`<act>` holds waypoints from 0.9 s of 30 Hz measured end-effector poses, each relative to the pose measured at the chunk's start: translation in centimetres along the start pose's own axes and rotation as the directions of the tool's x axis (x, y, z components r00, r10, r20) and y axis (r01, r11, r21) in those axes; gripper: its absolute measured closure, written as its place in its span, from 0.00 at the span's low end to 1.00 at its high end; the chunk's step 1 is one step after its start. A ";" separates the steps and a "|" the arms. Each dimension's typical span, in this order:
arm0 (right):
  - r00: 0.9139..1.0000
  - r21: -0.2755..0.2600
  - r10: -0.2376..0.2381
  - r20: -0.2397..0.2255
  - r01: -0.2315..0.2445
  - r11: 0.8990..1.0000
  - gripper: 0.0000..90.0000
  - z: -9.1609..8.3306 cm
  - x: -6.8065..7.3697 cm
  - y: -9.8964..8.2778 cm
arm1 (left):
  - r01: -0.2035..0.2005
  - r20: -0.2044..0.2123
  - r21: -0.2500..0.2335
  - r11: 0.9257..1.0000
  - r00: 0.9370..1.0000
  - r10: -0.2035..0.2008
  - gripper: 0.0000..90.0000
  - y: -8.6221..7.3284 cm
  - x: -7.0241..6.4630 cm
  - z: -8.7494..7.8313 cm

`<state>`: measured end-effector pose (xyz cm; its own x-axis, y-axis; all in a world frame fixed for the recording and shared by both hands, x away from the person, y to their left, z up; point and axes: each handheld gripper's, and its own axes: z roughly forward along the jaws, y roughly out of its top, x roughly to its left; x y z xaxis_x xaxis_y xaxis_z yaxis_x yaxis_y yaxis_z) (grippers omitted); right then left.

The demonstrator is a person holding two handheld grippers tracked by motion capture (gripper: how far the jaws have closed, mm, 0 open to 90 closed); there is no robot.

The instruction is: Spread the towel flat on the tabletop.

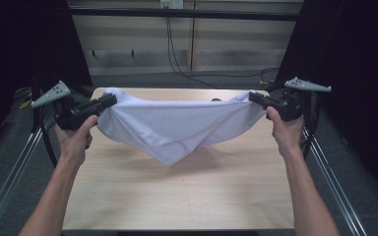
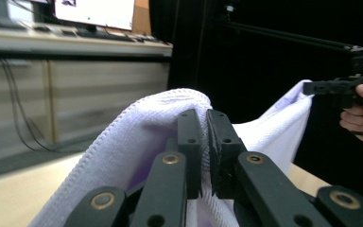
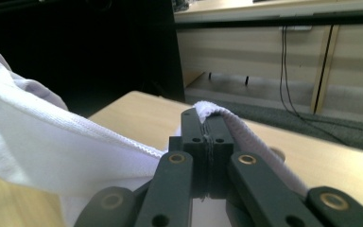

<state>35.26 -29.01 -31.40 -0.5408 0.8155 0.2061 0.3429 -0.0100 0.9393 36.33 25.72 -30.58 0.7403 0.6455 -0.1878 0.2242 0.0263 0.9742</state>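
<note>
A white cloth hangs stretched between both grippers above the wooden table, sagging to a point in the middle. My left gripper is shut on the cloth's left corner; in the left gripper view its jaws pinch the hemmed cloth, left gripper. My right gripper is shut on the cloth's right corner; in the right gripper view the cloth drapes over the closed jaws, right gripper. The right gripper also appears far off in the left gripper view, held by a hand.
Metal rails run along both sides of the table. Dark curtains stand left and right. Cables trail down the wooden back wall and across the floor behind the table.
</note>
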 end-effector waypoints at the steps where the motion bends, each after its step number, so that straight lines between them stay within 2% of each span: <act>1: 1.000 -0.002 -0.002 0.006 0.002 1.000 0.99 0.1 0.0 0.8 | -0.010 -0.015 0.000 1.000 1.000 0.010 0.95 0.8 0.0 0.3; 5: 0.999 0.000 -0.006 0.036 0.006 1.000 0.99 1.2 -0.5 3.2 | -0.013 -0.045 -0.027 1.000 0.999 0.012 0.95 2.3 0.3 1.1; 10: 0.997 0.003 0.009 0.078 -0.009 1.000 0.99 3.0 -1.5 4.7 | -0.001 -0.054 -0.043 0.999 0.999 -0.001 0.95 3.8 1.2 2.3; 12: 0.997 -0.003 0.008 0.072 -0.008 1.000 0.99 3.5 -1.7 5.6 | -0.001 -0.064 -0.055 0.999 0.998 -0.003 0.95 4.6 1.6 2.4; 15: 0.998 -0.032 -0.010 0.059 0.012 0.999 0.99 3.3 -1.7 7.4 | -0.001 -0.057 -0.083 0.997 0.998 -0.004 0.95 5.8 1.5 2.3; 16: 0.998 -0.046 -0.020 0.063 0.022 0.999 0.99 3.1 -1.6 8.3 | -0.026 -0.063 -0.085 0.996 0.998 0.020 0.95 6.3 1.3 2.2; 19: 0.999 -0.128 -0.037 0.035 0.041 0.991 0.99 1.7 -0.8 10.0 | -0.031 -0.032 -0.137 0.990 0.999 0.027 0.95 7.0 0.3 1.1; 21: 0.998 -0.147 -0.058 -0.002 0.057 0.987 0.99 0.4 -0.2 9.8 | -0.057 -0.007 -0.134 0.989 0.998 0.056 0.95 6.2 -0.7 0.1; 23: 0.997 -0.127 -0.076 -0.024 0.072 0.989 0.99 -0.5 0.4 8.3 | -0.066 0.020 -0.097 0.993 0.998 0.068 0.95 4.4 -1.6 -0.9; 24: 0.996 -0.091 -0.082 -0.025 0.080 0.993 0.99 -0.8 0.6 7.1 | -0.078 0.024 -0.065 0.995 0.997 0.080 0.95 2.8 -2.1 -1.6; 25: 0.996 -0.067 -0.069 -0.047 0.066 0.996 0.99 -1.2 0.8 5.1 | -0.083 0.029 -0.044 0.996 0.996 0.084 0.95 1.3 -2.4 -2.2; 27: 0.995 -0.016 -0.044 -0.085 0.042 0.999 0.99 -1.6 1.1 1.4 | -0.047 0.044 -0.007 0.999 0.998 0.047 0.95 -1.7 -2.7 -3.3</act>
<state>33.91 -29.07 -29.40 -0.6183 0.7633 0.1874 0.3073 0.0153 0.9515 31.91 26.43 -31.29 0.7772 0.6118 -0.1469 0.1850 0.0010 0.9827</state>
